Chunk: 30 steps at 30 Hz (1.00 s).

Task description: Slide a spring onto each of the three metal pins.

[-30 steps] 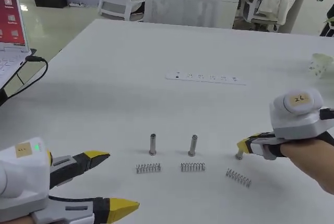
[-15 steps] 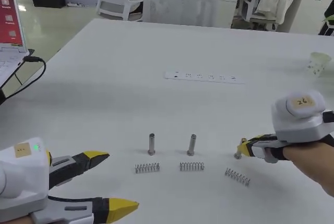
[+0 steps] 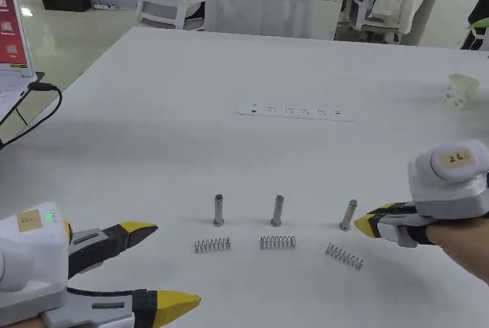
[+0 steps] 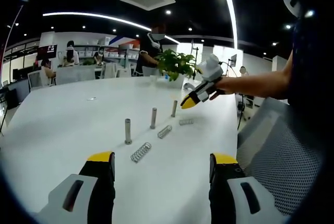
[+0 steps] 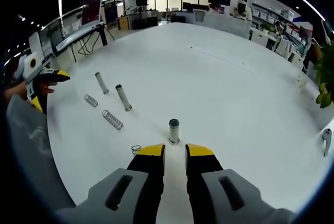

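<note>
Three metal pins stand upright in a row on the white table: left pin (image 3: 218, 210), middle pin (image 3: 277, 211), right pin (image 3: 348, 215). A spring lies flat in front of each: left spring (image 3: 212, 245), middle spring (image 3: 277, 242), right spring (image 3: 344, 256). My right gripper (image 3: 367, 225) hovers just right of the right pin (image 5: 174, 131), its jaws slightly apart with nothing between them. My left gripper (image 3: 160, 264) is at the near left, wide open and holding nothing. From the left gripper view the pins (image 4: 153, 118) and springs (image 4: 165, 131) lie ahead.
A white power strip (image 3: 295, 112) lies farther back at mid table. A paper cup (image 3: 460, 91) stands at the far right. A black cable (image 3: 38, 87) runs along the left edge. Chairs (image 3: 260, 13) and seated people are beyond the far edge.
My right gripper's tips were at the right pin; they have drawn back to the right, and the pin stands free. The left gripper has hardly moved.
</note>
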Each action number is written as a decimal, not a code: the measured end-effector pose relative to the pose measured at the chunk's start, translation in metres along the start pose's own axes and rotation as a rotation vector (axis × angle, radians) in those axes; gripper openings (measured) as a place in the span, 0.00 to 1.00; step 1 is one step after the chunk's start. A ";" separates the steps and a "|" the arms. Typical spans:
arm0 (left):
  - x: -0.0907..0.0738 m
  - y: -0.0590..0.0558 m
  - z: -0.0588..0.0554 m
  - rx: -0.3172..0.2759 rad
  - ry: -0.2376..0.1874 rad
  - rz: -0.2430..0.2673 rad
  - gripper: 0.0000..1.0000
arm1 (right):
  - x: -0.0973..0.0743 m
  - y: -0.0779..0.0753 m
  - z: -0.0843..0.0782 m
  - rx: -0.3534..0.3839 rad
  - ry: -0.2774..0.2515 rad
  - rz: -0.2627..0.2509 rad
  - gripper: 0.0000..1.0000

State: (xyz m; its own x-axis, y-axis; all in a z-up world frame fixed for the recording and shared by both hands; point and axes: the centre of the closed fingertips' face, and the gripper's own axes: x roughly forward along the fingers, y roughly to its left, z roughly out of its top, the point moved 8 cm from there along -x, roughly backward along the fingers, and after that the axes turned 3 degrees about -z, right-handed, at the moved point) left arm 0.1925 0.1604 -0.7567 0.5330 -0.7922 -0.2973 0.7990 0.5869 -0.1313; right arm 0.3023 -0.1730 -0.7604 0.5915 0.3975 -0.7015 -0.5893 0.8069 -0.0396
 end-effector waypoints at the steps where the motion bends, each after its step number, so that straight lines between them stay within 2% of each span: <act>1: 0.000 0.000 0.000 0.001 0.001 -0.001 0.70 | -0.001 0.000 -0.001 -0.002 0.000 0.002 0.14; 19: 0.001 -0.003 -0.001 0.000 0.009 -0.013 0.70 | -0.005 0.019 -0.027 -0.085 0.038 0.098 0.15; 30: 0.000 -0.004 -0.001 -0.003 0.013 -0.017 0.69 | 0.001 0.029 -0.032 -0.154 0.073 0.139 0.15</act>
State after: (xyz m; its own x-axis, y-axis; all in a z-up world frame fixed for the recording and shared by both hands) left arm 0.1892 0.1583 -0.7574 0.5160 -0.7997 -0.3069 0.8068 0.5741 -0.1394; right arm 0.2686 -0.1629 -0.7848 0.4607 0.4634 -0.7570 -0.7428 0.6681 -0.0431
